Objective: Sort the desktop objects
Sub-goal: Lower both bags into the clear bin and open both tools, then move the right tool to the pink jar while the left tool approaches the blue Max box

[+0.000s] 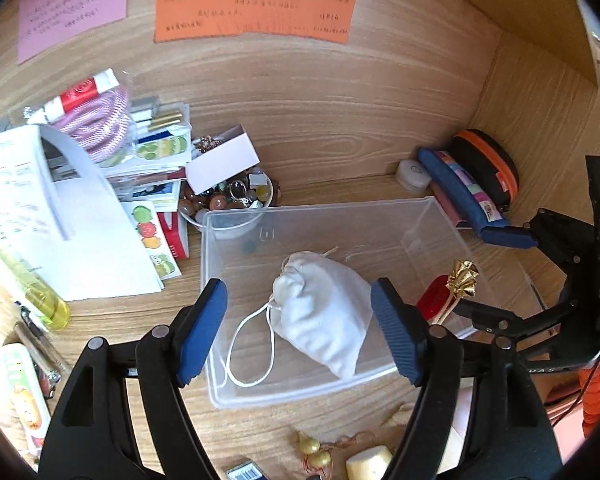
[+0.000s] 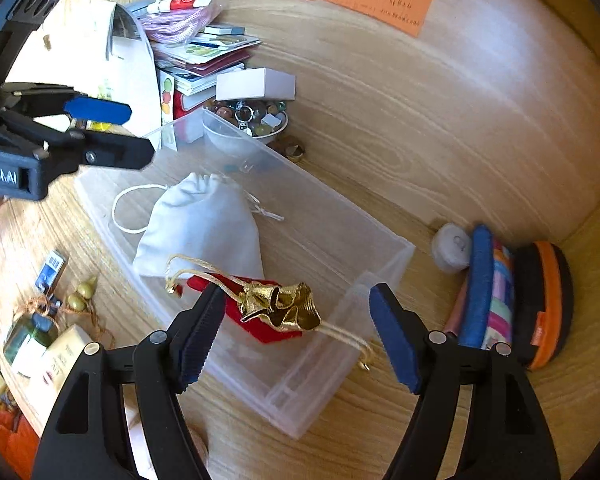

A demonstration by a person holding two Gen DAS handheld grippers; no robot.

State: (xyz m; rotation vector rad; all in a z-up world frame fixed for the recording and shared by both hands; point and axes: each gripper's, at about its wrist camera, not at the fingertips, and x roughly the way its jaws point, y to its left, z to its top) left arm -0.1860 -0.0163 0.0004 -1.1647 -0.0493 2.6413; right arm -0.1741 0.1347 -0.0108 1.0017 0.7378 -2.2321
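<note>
Wooden desk (image 1: 112,316) underneath it all, pale grain running to a matching back panel. Dead centre sits a clear plastic bin (image 1: 220,380), flat on the wood. Left of it, a stack of papers and booklets (image 1: 100,248), with a yellow lighter (image 1: 54,306) by its near corner. Behind the bin, a white bowl of beads (image 1: 236,200) touches the far wall. Over in the right corner, a blue pencil case (image 1: 456,184) and a black-and-orange pouch (image 1: 492,164) lean together beside a small white round case (image 1: 412,174). Near edge: two golden gourd charms (image 1: 314,450)
</note>
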